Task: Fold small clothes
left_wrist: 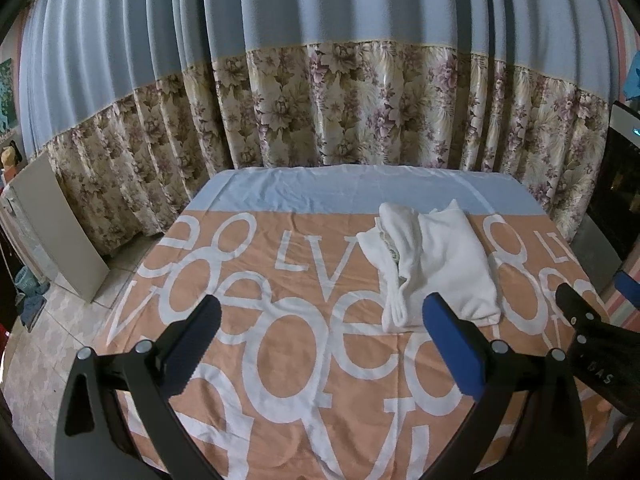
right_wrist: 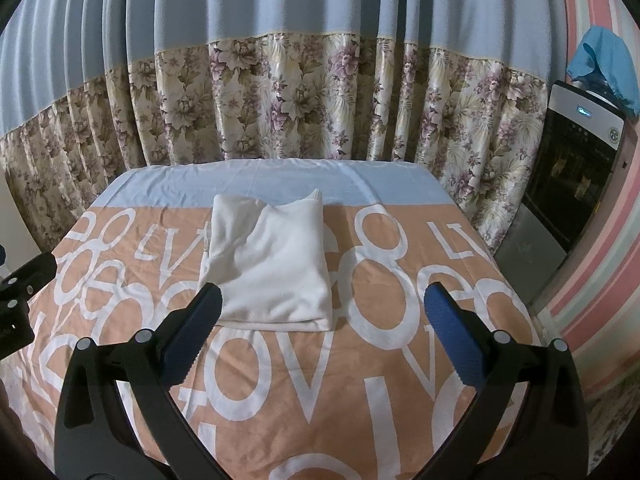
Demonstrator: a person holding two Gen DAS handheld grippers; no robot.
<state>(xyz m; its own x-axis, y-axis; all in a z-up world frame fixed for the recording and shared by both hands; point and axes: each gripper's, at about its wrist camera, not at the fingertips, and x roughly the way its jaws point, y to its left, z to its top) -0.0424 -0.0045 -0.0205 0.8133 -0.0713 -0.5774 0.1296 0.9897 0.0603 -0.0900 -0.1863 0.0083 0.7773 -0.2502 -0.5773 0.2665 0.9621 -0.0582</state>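
A white garment (left_wrist: 436,264) lies folded into a compact bundle on the orange and white lettered bedsheet (left_wrist: 280,360). In the right wrist view the folded garment (right_wrist: 272,268) sits just ahead of the fingers, on the sheet (right_wrist: 320,380). My left gripper (left_wrist: 322,312) is open and empty, held above the sheet with the garment ahead to its right. My right gripper (right_wrist: 322,308) is open and empty, just short of the garment's near edge. The right gripper's black body (left_wrist: 592,328) shows at the right edge of the left wrist view.
A blue and floral curtain (left_wrist: 320,100) hangs behind the bed. A white board (left_wrist: 60,232) leans at the left over a tiled floor. A dark appliance (right_wrist: 576,168) with a blue cloth (right_wrist: 604,64) on top stands at the right by a striped wall.
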